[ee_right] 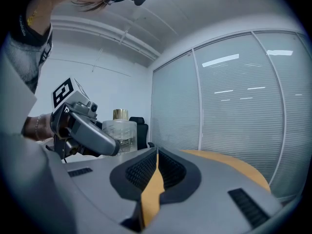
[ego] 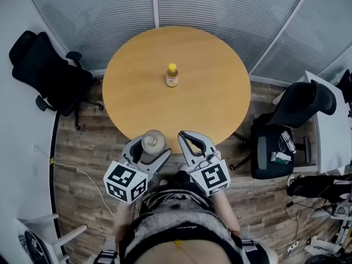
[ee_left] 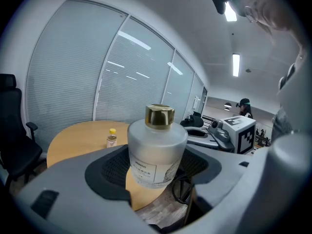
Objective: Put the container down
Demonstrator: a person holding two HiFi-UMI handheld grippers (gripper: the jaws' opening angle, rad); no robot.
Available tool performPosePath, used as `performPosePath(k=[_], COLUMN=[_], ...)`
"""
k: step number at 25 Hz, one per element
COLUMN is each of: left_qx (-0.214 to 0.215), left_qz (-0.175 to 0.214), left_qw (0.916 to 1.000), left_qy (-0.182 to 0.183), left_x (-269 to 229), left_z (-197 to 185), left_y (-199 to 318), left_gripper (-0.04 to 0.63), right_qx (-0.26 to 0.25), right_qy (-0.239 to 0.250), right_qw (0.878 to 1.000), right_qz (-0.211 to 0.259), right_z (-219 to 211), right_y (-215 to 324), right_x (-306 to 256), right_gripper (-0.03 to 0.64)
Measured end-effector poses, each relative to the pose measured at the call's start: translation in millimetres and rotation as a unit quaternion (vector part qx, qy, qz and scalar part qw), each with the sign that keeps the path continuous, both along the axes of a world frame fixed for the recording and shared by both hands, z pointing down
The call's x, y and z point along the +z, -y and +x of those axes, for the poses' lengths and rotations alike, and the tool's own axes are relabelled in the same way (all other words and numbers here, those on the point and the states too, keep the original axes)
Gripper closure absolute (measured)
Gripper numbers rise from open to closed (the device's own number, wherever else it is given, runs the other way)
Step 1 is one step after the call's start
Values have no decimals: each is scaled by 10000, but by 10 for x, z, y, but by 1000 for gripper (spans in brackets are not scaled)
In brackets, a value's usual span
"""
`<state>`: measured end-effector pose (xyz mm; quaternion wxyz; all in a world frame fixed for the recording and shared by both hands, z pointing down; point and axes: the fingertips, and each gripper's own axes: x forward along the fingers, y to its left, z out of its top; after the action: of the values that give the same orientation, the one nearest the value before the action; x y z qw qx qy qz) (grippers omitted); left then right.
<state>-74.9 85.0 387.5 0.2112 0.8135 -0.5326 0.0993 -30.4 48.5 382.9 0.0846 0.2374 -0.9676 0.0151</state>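
Container point(ee_left: 157, 147) stands upright, clamped in the jaws of the left gripper point(ee_left: 156, 165); the right gripper point(ee_right: 156, 154) beside it is closed, empty.

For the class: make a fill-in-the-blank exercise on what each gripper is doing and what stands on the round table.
1. The left gripper is shut on a frosted container with a ____ cap.
2. The right gripper is ____ and holds nothing.
3. A small bottle with a ____ cap stands alone on the round table.

Missing words: gold; shut; yellow.
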Motion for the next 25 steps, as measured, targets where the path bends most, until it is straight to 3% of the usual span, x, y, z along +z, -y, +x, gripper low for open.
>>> performPosePath(k=[3,7,12,25], left_qx=[-41,-94,-212,-472], left_qz=[-29,-55,-98,-170], left_qw=[10000,9999,9997,9987], left_qy=[32,62,68,28], left_x=[17,9,25,140], left_z=[28,86,145,346], left_y=[56,133,219,335], left_gripper=[262,262,262,262], right_qx=[-131,-99,-382,-487], right_qy=[-70,3,-74,-13], right_qw=[9998,9999,9992,9987], right_qz=[144,-111,54,-138], right_z=[34,87,103,294], right_y=[73,157,244,452], right_x=[42,36,77,220], right_gripper=[594,594,594,593])
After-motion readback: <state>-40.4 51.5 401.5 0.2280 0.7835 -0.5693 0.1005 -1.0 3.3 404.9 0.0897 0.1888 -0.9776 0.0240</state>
